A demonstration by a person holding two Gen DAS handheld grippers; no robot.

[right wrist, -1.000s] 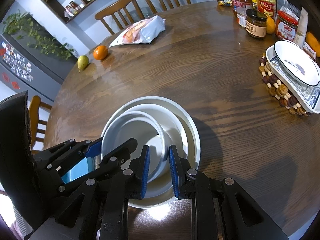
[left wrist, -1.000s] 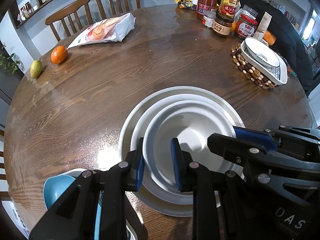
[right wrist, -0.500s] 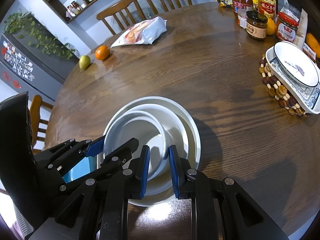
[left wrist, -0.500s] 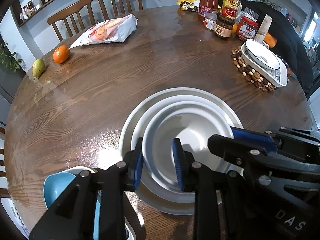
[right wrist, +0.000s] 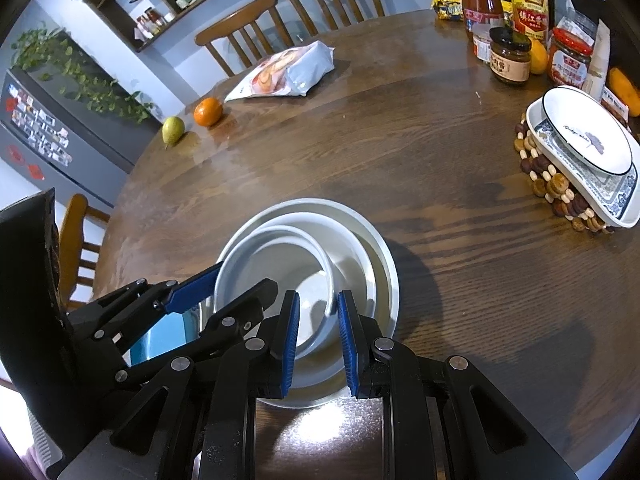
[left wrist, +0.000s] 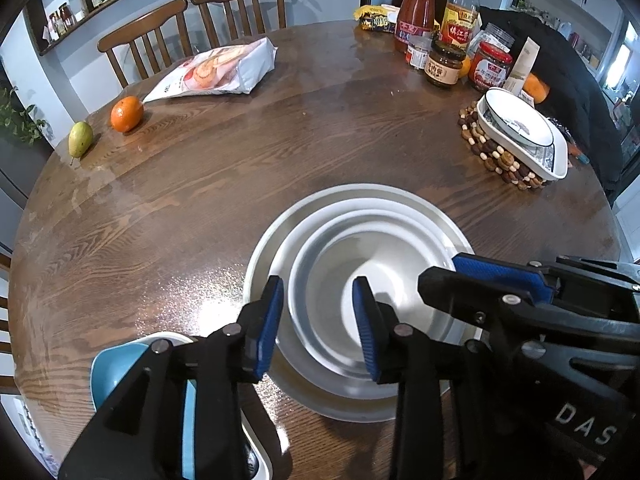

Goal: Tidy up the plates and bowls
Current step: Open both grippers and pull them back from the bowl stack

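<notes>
A stack of white dishes sits at the near middle of the round table: a wide plate (left wrist: 256,256), a bowl (left wrist: 280,248) in it, and a smaller bowl (left wrist: 332,264) innermost. My left gripper (left wrist: 319,326) straddles the small bowl's left rim; its jaws are opening and the pads stand clear of the rim. My right gripper (right wrist: 319,336) is shut on the small bowl (right wrist: 272,264) at its right rim. A blue bowl (left wrist: 116,372) lies at the near left, partly hidden by my left gripper.
At the right a blue-rimmed white dish (right wrist: 584,136) rests on a patterned oblong plate (right wrist: 612,204) over a beaded trivet (right wrist: 548,184). Jars and bottles (left wrist: 444,64) crowd the far right. A snack bag (left wrist: 216,70), an orange (left wrist: 127,113) and a pear (left wrist: 80,139) lie far left. Chairs stand behind.
The left gripper's jaws have spread apart and come off the small bowl's rim. The right gripper and the dishes have not moved.
</notes>
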